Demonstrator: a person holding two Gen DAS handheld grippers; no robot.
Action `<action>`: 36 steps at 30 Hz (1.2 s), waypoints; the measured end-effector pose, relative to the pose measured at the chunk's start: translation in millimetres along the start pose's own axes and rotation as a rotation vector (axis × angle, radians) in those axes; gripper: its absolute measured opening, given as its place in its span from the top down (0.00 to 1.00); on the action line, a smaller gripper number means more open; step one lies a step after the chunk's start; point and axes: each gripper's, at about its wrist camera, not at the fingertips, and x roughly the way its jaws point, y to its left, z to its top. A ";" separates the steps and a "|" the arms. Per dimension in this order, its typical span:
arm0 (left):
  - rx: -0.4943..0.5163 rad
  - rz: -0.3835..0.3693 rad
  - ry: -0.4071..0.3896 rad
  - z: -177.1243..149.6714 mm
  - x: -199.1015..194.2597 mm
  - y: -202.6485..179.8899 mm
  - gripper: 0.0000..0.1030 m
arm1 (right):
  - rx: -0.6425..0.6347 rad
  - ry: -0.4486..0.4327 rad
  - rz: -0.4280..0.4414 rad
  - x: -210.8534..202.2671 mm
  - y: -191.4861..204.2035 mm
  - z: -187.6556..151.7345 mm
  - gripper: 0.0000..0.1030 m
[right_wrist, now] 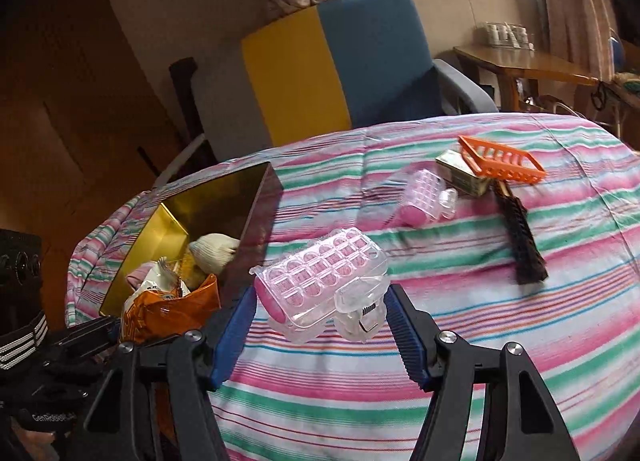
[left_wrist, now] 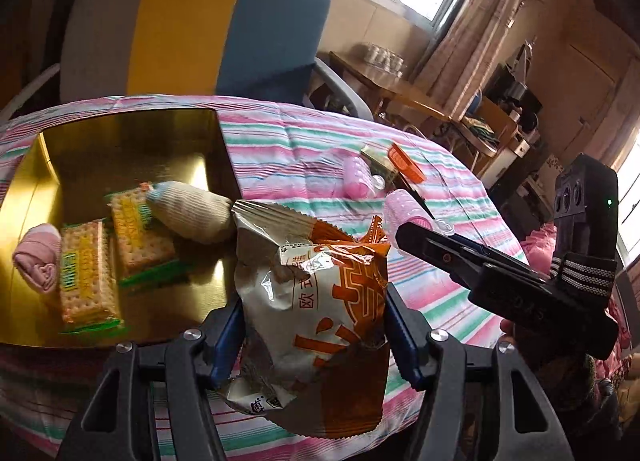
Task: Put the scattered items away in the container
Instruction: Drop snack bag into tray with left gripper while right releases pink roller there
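My left gripper (left_wrist: 314, 309) is shut on a white-and-orange snack bag (left_wrist: 316, 281), held above the near right corner of the gold box (left_wrist: 128, 141). Two cracker packets (left_wrist: 84, 269), a beige rolled sock (left_wrist: 192, 213) and a pink rolled sock (left_wrist: 38, 257) lie in the box. My right gripper (right_wrist: 320, 297) is shut on a pink hair roller in a clear clip (right_wrist: 320, 281), lifted off the striped cloth to the right of the box (right_wrist: 168, 221). The right wrist view shows the snack bag (right_wrist: 160, 309) at lower left, in the left gripper (right_wrist: 92, 329).
On the striped cloth (right_wrist: 480, 321) farther right lie a second pink roller (right_wrist: 424, 197), a small gold tin (right_wrist: 460, 173), an orange plastic rack (right_wrist: 504, 165) and a dark brush (right_wrist: 524, 245). A blue-and-yellow chair (right_wrist: 340, 69) stands behind the bed, and a wooden table (right_wrist: 520, 61) behind that.
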 end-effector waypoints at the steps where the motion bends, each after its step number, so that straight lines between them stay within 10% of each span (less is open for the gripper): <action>1: -0.021 0.019 -0.012 2.2 -4.2 10.4 0.38 | -0.018 0.001 0.017 4.4 10.1 4.0 0.35; 18: -0.194 0.245 -0.018 18.3 -4.2 142.3 0.38 | -0.259 0.153 0.169 107.0 143.7 17.8 0.35; 36: -0.266 0.270 -0.109 23.5 -25.7 162.3 0.36 | -0.191 0.173 0.198 101.4 121.1 -0.7 0.14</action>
